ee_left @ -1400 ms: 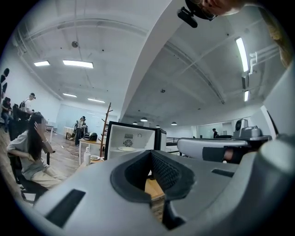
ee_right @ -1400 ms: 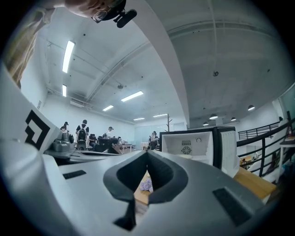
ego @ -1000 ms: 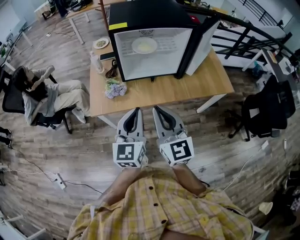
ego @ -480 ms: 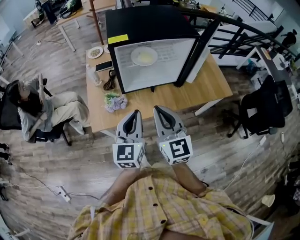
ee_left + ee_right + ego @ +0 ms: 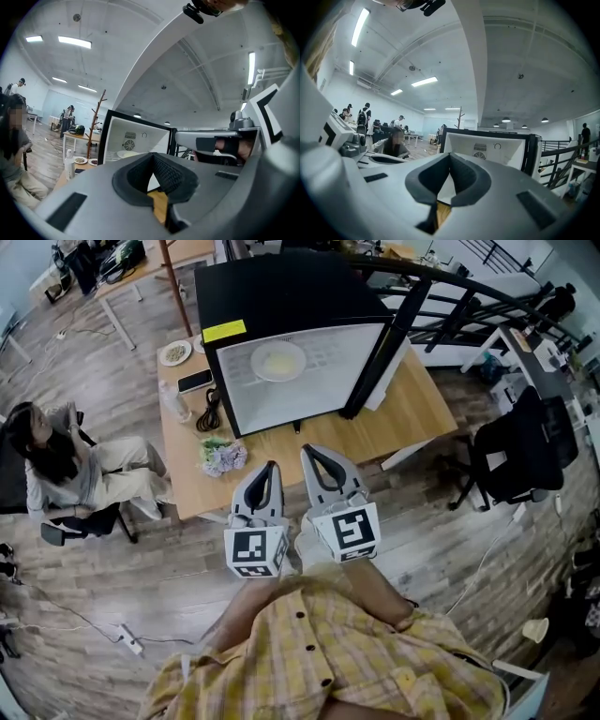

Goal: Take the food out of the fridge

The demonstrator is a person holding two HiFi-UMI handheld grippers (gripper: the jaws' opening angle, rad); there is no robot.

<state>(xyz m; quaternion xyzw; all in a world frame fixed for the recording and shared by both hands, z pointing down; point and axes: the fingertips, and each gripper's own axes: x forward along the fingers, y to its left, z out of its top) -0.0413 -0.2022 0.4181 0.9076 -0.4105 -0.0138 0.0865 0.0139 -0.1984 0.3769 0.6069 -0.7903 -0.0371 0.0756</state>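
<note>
Wood-plank office flooring surrounds a light wooden surface (image 5: pixel 412 418) carrying a black mini fridge with a white interior (image 5: pixel 281 292), its door (image 5: pixel 380 362) swung wide. Nothing has been taken out yet. The white plate of pale yellow food (image 5: pixel 278 362) sits on the shelf inside, straight ahead of both tools and well beyond their tips. Side by side, the left hand-held gripper (image 5: pixel 271 468) and the right hand-held gripper (image 5: pixel 311 453) each have their jaws pressed together, holding and touching nothing. Reaching in and grasping the plate remain.

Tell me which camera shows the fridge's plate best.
The head view: it looks down on the whole plate. The left gripper view catches only its edge; the right gripper view shows the fridge but no plate.
</note>
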